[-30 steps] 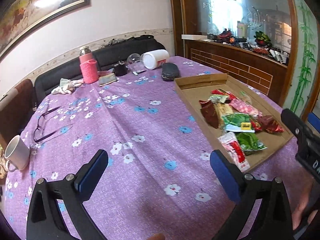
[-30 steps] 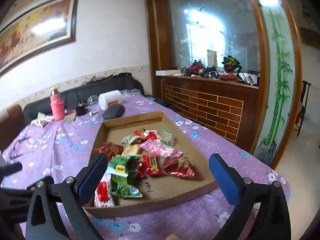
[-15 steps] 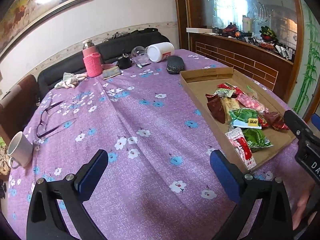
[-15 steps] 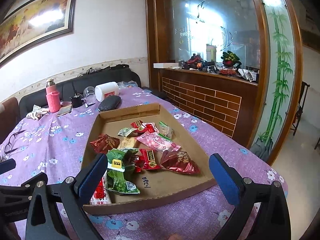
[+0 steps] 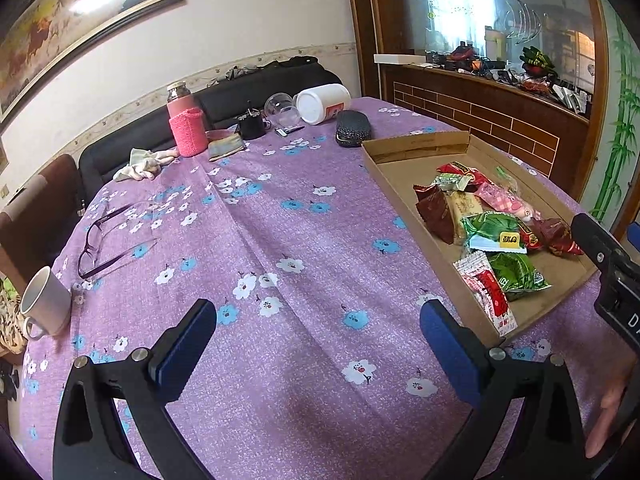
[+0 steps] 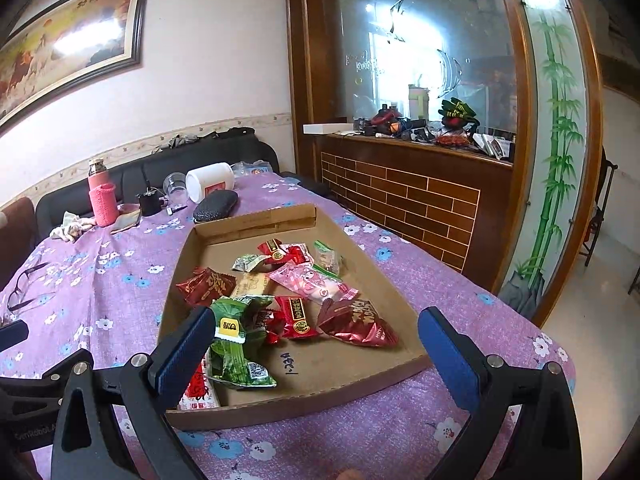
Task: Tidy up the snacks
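A shallow cardboard tray on the purple flowered tablecloth holds several wrapped snacks: green packets, red packets, a pink packet and a red-and-white one. The tray also shows in the left wrist view at the right. My right gripper is open and empty, above the tray's near edge. My left gripper is open and empty over bare cloth, left of the tray.
Glasses and a white mug lie at the left. At the far edge stand a pink bottle, a white jar on its side, a black case and a rag. A brick counter is to the right.
Both grippers have risen and tilted a little, so the table appears lower in both views. Both stay open. Nothing on the table has moved.
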{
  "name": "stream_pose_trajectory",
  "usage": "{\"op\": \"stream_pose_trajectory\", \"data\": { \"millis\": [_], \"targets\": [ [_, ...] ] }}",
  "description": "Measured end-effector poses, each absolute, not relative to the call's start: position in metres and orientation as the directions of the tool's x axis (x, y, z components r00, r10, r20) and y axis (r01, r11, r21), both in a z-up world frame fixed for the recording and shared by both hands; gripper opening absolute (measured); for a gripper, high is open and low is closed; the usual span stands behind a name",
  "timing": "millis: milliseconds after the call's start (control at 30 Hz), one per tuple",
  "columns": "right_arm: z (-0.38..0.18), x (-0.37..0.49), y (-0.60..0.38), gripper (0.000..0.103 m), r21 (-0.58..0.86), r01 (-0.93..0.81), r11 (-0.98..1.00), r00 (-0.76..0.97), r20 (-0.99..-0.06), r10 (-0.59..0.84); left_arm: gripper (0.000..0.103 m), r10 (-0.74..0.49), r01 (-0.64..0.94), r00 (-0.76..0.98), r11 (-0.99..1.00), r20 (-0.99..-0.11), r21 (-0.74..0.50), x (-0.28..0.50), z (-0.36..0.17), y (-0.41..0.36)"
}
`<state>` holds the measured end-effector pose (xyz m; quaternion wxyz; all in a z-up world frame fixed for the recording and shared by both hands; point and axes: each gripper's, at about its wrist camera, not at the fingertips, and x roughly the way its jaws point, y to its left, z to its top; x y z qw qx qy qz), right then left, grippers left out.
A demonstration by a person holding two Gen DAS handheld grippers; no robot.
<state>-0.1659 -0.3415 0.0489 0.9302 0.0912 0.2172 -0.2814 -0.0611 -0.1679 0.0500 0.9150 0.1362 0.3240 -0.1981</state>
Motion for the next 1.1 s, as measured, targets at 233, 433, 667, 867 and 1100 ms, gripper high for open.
{"op": "stream_pose_trajectory", "data": {
  "millis": [233,433,667,867,1100],
  "targets": [
    [0.0485,-0.1656,-0.3416,0.102,0.046,0.561,0.826,0.748,-0.455,-0.483,0.102,-0.275,0.454,0.707,0.883,-0.651,0.121,-0.0611,0.0487,-0.1683],
    [0.0482,-0.1660,-0.3417,0.102,0.052,0.563,0.825,0.749,-0.454,-0.483,0.102,-0.273,0.454,0.708,0.882,-0.651,0.124,-0.0613,0.0484,-0.1683],
    [0.0483,-0.1663,-0.3420,0.102,0.051,0.564,0.824,0.748,-0.456,-0.483,0.102,-0.274,0.456,0.707,0.881,-0.652,0.123,-0.0613,0.0482,-0.1687],
    [0.0486,-0.1664,-0.3414,0.102,0.049,0.562,0.826,0.748,-0.455,-0.483,0.102,-0.275,0.458,0.706,0.880,-0.653,0.125,-0.0614,0.0474,-0.1687],
    [0.0483,-0.1673,-0.3442,0.102,0.062,0.566,0.822,0.746,-0.463,-0.479,0.102,-0.272,0.459,0.707,0.879,-0.653,0.131,-0.0607,0.0486,-0.1674]
  ]
}}
